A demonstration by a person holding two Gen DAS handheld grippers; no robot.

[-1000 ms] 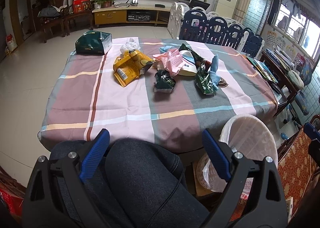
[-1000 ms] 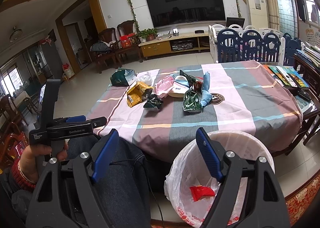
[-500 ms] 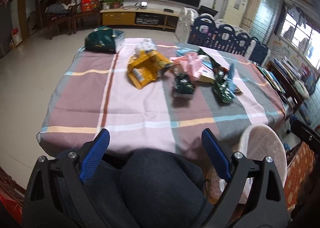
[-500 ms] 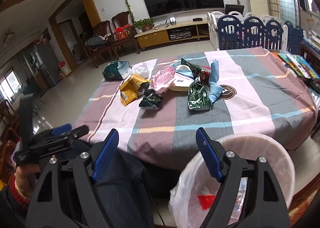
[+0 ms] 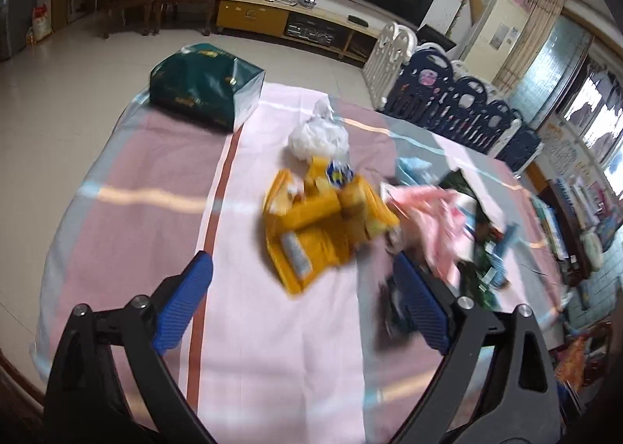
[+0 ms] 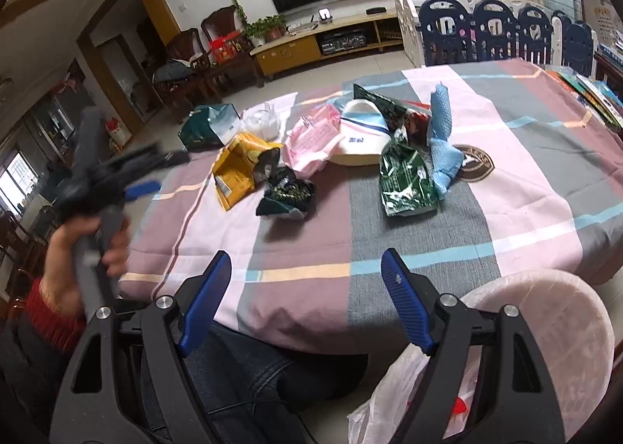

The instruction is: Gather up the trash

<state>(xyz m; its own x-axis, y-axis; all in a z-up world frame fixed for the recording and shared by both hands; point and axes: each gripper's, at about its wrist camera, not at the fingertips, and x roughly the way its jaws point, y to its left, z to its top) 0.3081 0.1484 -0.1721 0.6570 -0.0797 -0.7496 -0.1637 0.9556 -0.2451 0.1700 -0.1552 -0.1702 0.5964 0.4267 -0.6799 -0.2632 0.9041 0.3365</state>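
Observation:
Trash lies on the striped tablecloth: a yellow wrapper, a small dark green wrapper, a pink bag, a green bag, a blue cloth, a white knotted bag. My left gripper is open and empty, hovering over the table just short of the yellow wrapper; it also shows blurred in the right wrist view. My right gripper is open and empty at the table's near edge. A white lined bin stands below at the right.
A dark green box sits at the table's far left corner. Books lie along the right edge. A blue and white playpen fence stands behind the table. My knees in jeans are under the near edge.
My left gripper has risen from above my lap and moved forward over the table toward the yellow wrapper. My right gripper has edged closer to the table. Both stayed open.

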